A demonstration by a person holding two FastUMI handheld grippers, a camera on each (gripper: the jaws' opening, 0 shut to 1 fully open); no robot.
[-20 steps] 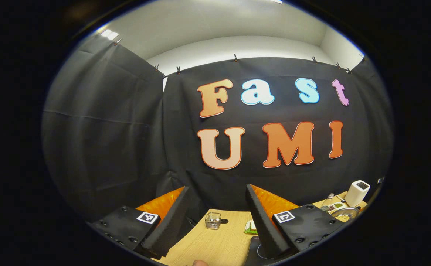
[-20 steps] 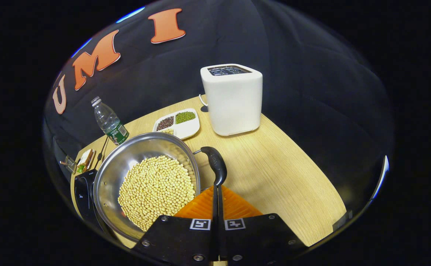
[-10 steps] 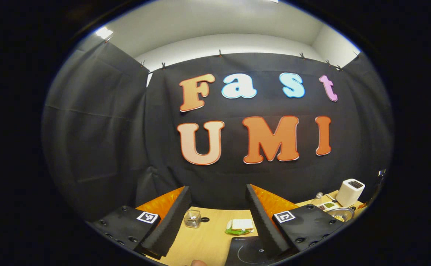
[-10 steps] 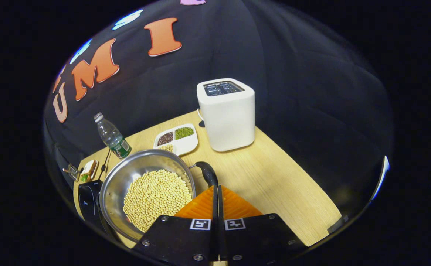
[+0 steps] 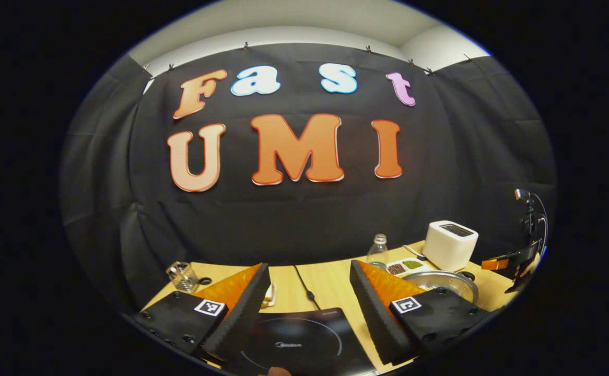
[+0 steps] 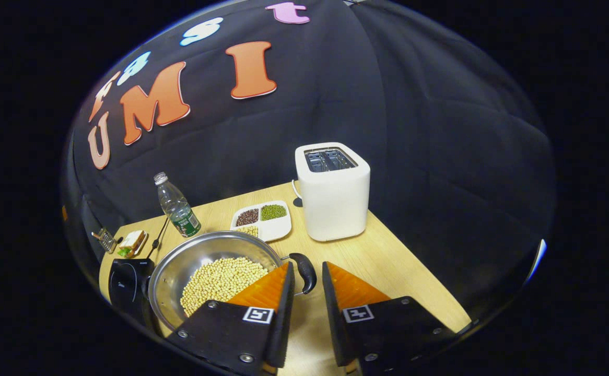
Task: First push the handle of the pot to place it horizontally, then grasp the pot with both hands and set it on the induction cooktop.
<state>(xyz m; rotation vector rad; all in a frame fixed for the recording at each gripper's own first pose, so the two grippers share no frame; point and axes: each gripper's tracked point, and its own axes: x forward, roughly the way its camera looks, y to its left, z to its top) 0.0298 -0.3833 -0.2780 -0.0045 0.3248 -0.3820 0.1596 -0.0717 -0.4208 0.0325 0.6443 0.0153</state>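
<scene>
In the right gripper view a steel pot (image 6: 179,263) full of pale beans sits on the table, just right of the black induction cooktop (image 6: 123,282). Its black handle (image 6: 307,272) sticks out to the right and curves toward me. My right gripper (image 6: 307,265) is open by a narrow gap, with the handle's end just ahead of its fingertips and not pinched. My left gripper (image 5: 308,265) stands wide open above the cooktop (image 5: 294,344), holding nothing. The pot (image 5: 443,281) lies to its right, partly behind one finger.
A white toaster (image 6: 333,198), a divided plate of beans (image 6: 276,225) and a water bottle (image 6: 176,206) stand behind the pot. A sandwich (image 6: 132,242) and a glass jar (image 5: 182,277) sit far left. A cable (image 5: 304,287) runs from the cooktop.
My right gripper went from shut to open and drew back, and the handle now lies more sideways. My left gripper swung right and down, bringing the cooktop and pot into view.
</scene>
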